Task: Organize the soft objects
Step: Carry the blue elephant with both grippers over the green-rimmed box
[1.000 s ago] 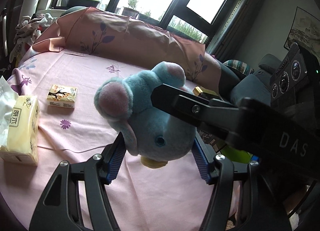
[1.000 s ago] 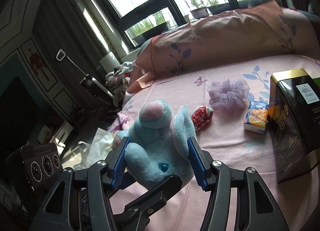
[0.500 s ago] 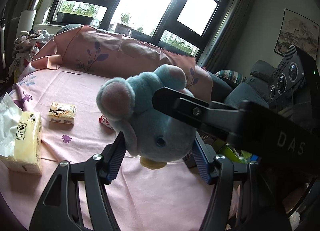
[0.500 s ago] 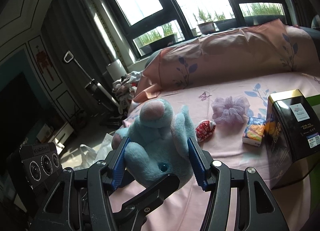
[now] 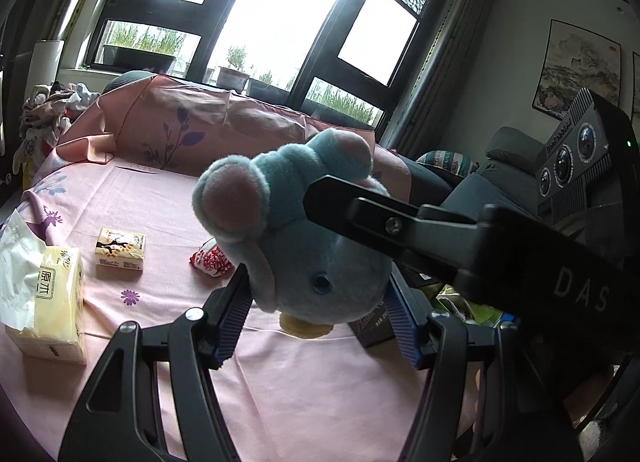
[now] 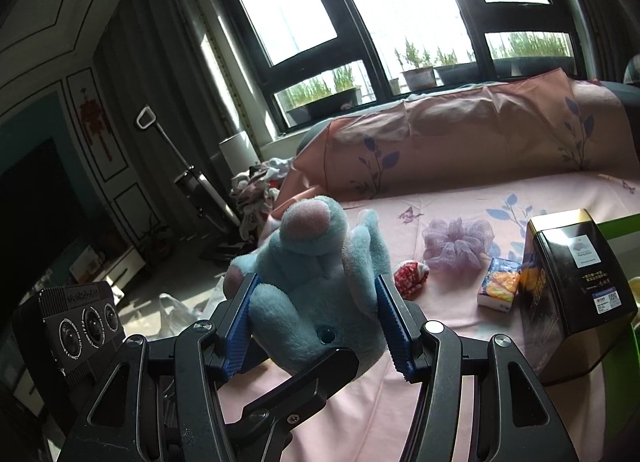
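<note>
A blue plush mouse with pink ears (image 5: 304,246) hangs above the pink sheet (image 5: 300,390), held from two sides. My left gripper (image 5: 318,290) is shut on its head, blue pads pressing both sides. One black finger of the right gripper (image 5: 360,209) crosses the toy from the right. In the right wrist view the plush (image 6: 316,262) sits between the pads of my right gripper (image 6: 316,302), which is shut on it. A finger of the left gripper (image 6: 312,382) reaches in from below. A purple scrunchie (image 6: 456,244) and a red-white pouch (image 6: 410,278) lie on the sheet.
A yellow tissue pack (image 5: 52,302) and a small tissue packet (image 5: 120,250) lie at the left. An orange packet (image 6: 498,288), a black tin (image 6: 572,290) and a green bin edge (image 6: 620,229) stand at the right. A long pink pillow (image 5: 200,129) lines the far side.
Both grippers have lifted the plush higher off the sheet, still gripping it. The red-white pouch has come into the left wrist view beneath the toy.
</note>
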A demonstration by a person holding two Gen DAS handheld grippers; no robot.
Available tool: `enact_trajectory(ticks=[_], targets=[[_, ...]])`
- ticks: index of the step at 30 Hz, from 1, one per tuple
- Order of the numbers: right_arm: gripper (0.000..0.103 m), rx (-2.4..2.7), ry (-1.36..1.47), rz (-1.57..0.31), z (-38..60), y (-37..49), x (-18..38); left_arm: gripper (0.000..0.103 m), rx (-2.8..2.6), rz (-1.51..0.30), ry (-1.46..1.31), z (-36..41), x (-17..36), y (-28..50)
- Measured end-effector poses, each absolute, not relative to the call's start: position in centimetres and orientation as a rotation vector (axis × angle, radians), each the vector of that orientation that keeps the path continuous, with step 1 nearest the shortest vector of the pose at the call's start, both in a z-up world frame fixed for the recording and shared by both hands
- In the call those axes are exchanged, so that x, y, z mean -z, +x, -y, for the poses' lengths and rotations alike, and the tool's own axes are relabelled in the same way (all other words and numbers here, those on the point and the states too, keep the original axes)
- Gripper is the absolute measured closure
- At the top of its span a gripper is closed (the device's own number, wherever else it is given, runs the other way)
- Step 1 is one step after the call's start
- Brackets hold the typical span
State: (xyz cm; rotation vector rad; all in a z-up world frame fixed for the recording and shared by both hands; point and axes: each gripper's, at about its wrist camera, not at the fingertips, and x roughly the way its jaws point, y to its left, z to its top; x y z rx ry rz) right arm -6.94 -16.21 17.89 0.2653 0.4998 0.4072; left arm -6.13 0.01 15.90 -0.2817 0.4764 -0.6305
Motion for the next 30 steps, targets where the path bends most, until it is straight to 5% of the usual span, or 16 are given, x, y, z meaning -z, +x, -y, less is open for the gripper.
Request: enact_trajectory(ticks=[30], targets=[[0.043,-0.174,0.505,-0.351,30.4,-9.4,-18.0,0.04,0.847,-0.461,-0.025,14.8,-18.9,-4.3]])
